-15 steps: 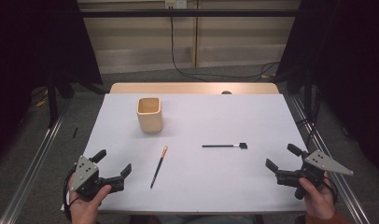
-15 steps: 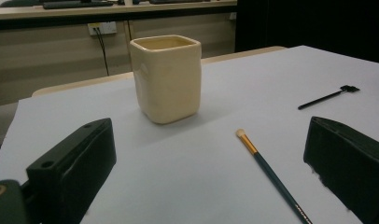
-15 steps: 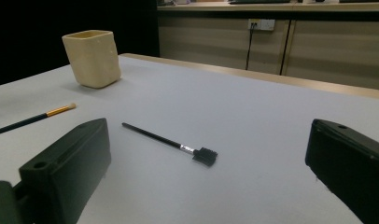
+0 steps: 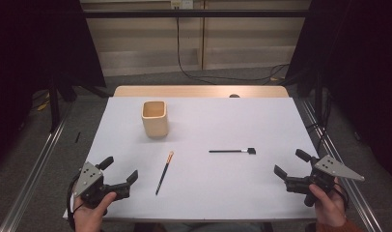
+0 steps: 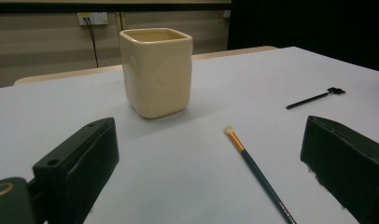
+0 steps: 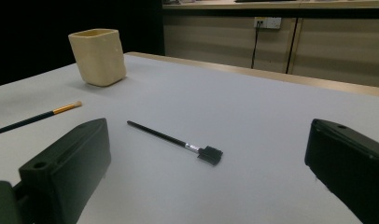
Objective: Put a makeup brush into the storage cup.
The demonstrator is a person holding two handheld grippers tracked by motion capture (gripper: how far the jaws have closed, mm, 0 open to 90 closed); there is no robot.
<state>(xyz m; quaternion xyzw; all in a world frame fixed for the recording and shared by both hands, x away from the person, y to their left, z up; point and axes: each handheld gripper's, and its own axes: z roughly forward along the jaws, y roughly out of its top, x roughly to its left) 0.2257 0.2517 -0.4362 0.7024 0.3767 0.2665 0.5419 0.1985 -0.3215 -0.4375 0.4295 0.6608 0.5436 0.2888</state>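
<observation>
Thin and light, the paintbrush (image 4: 163,172) lies just ahead of the wide-open, empty left gripper (image 4: 120,173); pinch its stiff, dark handle mid-way.

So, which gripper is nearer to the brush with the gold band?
Left. The left gripper sits just beside the brush handle; the right gripper is across the table, closer to the black brush.

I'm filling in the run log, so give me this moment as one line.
left gripper: open, empty, near brush | right gripper: open, empty, near black tool | cup: upright, apart
</observation>
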